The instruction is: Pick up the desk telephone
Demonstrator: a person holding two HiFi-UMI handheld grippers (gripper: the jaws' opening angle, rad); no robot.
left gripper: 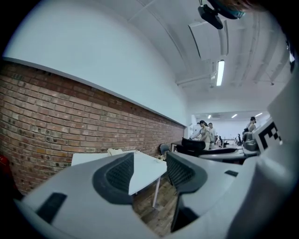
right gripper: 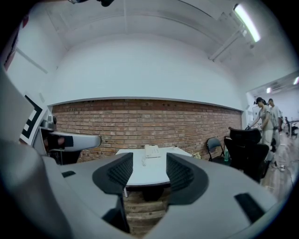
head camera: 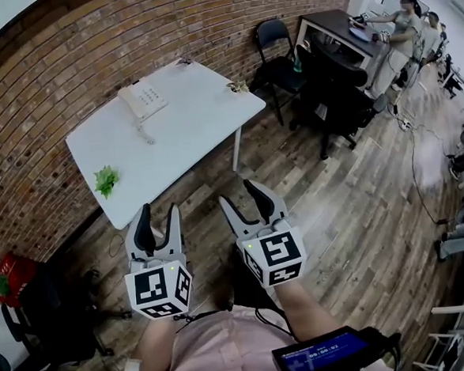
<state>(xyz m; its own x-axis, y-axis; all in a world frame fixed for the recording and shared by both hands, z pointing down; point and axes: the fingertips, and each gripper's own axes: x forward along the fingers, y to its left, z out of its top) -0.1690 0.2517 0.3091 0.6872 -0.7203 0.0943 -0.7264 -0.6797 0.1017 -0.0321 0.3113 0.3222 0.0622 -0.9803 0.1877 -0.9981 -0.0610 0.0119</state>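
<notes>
A cream desk telephone (head camera: 142, 99) lies at the far side of the white table (head camera: 196, 124), near the brick wall, its cord trailing toward me. In the right gripper view the telephone (right gripper: 152, 151) shows beyond the jaws on the table (right gripper: 149, 172). My left gripper (head camera: 158, 222) and right gripper (head camera: 246, 205) hang side by side over the wooden floor, well short of the table. Both stand open with nothing between their fingers. In the left gripper view only the table (left gripper: 147, 170) shows between the jaws of the left gripper (left gripper: 148, 173).
A small green plant (head camera: 106, 180) sits at the table's near left corner and a small dried sprig (head camera: 237, 86) at its right edge. Black chairs (head camera: 277, 55) and a dark desk (head camera: 340, 34) stand to the right, with people (head camera: 403, 26) beyond. A red bag (head camera: 9, 277) lies at left.
</notes>
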